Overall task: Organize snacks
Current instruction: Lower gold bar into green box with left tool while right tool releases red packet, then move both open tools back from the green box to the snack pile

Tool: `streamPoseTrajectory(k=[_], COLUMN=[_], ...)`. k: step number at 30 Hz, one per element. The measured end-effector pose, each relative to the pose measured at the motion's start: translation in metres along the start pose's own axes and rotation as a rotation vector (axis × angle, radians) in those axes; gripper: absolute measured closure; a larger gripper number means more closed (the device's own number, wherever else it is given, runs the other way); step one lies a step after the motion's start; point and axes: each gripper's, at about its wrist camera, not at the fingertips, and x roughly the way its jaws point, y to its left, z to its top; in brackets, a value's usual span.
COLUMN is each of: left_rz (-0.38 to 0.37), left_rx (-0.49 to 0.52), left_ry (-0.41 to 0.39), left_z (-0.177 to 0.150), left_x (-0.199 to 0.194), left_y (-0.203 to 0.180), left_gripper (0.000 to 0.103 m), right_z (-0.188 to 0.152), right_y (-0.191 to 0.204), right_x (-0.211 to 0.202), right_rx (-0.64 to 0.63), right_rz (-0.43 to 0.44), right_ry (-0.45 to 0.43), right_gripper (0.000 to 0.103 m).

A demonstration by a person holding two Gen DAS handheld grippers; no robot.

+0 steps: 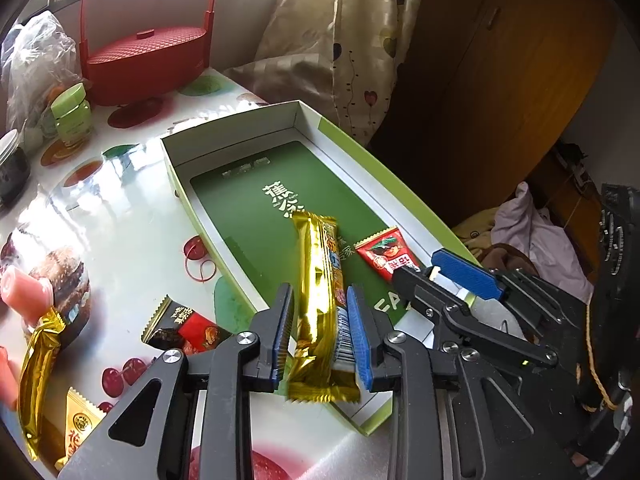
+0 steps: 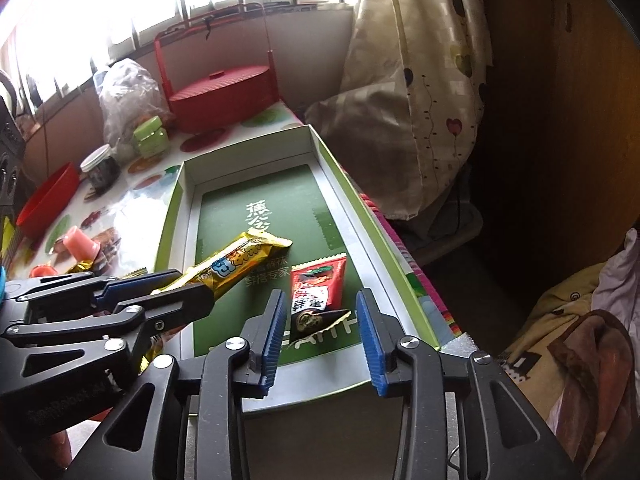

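Left gripper [image 1: 320, 336] pinching gold snack bar [image 1: 318, 300] near its lower end, bar angled over green-rimmed box [image 1: 248, 284]. Right gripper [image 2: 322, 340] spread, nothing between the pads; red snack packet [image 2: 316, 288] lies flat on box floor just ahead. More snacks [image 1: 184, 330] outside on table [image 1: 132, 216].

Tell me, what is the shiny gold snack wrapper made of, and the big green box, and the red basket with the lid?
The gold snack wrapper looks like thin metallic foil or film: mirror-shiny, crinkled, with zigzag sealed ends. The green box looks like cardboard: thin, straight folded walls, white inside with a printed matt green floor. The red basket is probably moulded plastic: even colour, a woven-look pattern on its lid, stiff upright handle bars.
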Motion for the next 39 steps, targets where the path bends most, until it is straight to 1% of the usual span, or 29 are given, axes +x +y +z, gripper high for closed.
streamPoseTrajectory(k=[3,5,7,12,18,21,22,23,31,39], left_rz=[-0.003,-0.003,-0.004,-0.007,0.013,0.027,0.035,0.042,0.100,0.141], left_rx=[0.011,0.007,0.000,0.001,0.006,-0.003,-0.005,-0.005,-0.028,-0.056], left_ry=[-0.009,-0.014,-0.022,-0.041,-0.069,-0.081,-0.084,-0.090,-0.124,-0.134], left_z=[-0.001,0.000,-0.001,-0.002,-0.008,-0.014,-0.016,-0.018,-0.035,-0.052], left_x=[-0.004,-0.007,-0.011,-0.022,-0.038,-0.047,-0.049,-0.052,-0.075,-0.090], left_y=[-0.001,-0.001,0.001,0.002,0.004,0.011,0.013,0.014,0.035,0.055], left_gripper=[0.073,0.068,0.066,0.066,0.065,0.062,0.058,0.056,0.056,0.056], right_z=[-0.001,-0.002,-0.002,-0.003,-0.005,-0.006,-0.006,-0.006,-0.011,-0.017], right_y=[0.001,0.002,0.002,0.004,0.009,0.011,0.013,0.014,0.037,0.060], right_x=[-0.002,-0.005,-0.007,-0.013,-0.026,-0.033,-0.035,-0.037,-0.047,-0.050], right_rx=[0.006,0.006,0.010,0.019,0.027,0.048,0.052,0.053,0.030,-0.003], right_rz=[0.002,-0.004,-0.007,-0.011,-0.002,0.018,0.023,0.024,0.065,0.106], right_ry=[0.001,-0.003,-0.007,-0.017,-0.039,-0.051,-0.054,-0.055,-0.065,-0.054], right_gripper=[0.065,0.063,0.062,0.059,0.058,0.056,0.056,0.055,0.054,0.053])
